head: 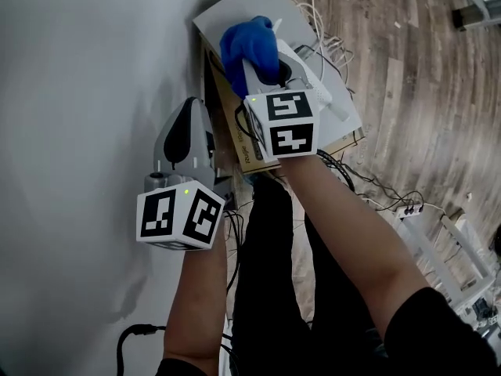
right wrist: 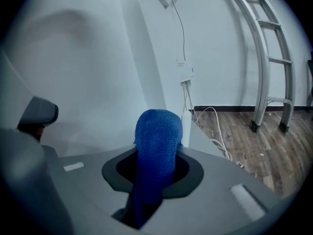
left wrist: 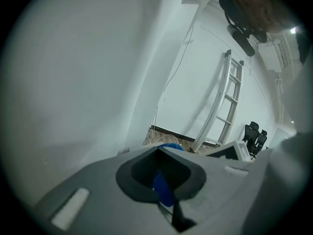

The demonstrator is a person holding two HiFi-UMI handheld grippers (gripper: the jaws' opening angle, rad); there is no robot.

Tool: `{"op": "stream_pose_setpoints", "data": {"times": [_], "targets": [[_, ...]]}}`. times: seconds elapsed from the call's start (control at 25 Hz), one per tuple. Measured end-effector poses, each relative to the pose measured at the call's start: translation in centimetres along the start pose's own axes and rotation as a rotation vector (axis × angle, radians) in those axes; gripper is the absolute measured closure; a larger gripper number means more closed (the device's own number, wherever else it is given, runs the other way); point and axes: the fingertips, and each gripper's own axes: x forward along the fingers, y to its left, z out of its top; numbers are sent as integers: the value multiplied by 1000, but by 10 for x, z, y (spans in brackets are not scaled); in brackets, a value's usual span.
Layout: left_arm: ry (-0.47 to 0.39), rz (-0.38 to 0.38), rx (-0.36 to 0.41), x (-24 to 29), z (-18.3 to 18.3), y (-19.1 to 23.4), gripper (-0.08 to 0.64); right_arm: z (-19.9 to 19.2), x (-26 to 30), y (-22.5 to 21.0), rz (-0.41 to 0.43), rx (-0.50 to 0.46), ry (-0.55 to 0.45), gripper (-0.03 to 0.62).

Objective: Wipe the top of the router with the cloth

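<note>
In the head view, the right gripper (head: 266,55) is clenched on a blue knitted cloth (head: 247,41), which lies bunched on the flat white router (head: 244,5). The router sits atop a brown cardboard box (head: 235,124) beside the white wall (head: 78,92). The left gripper (head: 193,110) hangs near the wall, apart from the cloth.

In the left gripper view, the left gripper (left wrist: 162,174) has its jaws pressed together on nothing, and the cloth (left wrist: 164,190) shows beyond them.

In the right gripper view, the right gripper (right wrist: 156,175) clamps the cloth (right wrist: 157,133), which bulges up above the jaws.
</note>
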Motion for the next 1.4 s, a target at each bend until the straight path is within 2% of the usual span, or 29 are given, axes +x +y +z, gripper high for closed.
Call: {"op": "stream_pose_setpoints", "data": {"times": [0.32,0.44,0.52,0.72,0.84,1.16,1.4], "targets": [[-30,-59,17,10,12,-27,560,50,-57,-5,4,-79,-108,482],[-32,-70,17,12,13,-38,560,50,-80,-5,11,-108,-113,482],[-24,-74,18,11,9,-44,560,29,-91,-6,12,-131,-74,482],[5,-51,3,1,-17,-43,560,-56,-92,-10,21,-164,80,482],[22,-35,-15,-8,-33,-36,560,-85,-92,-7,32,-188,136,482],[20,-22,-26,-12,-49,-18,560,-137,-102,8,93,-255,227,482],[11,-29,-8,-13,-39,-23,560,-128,-126,18,131,-241,212,482]]}}
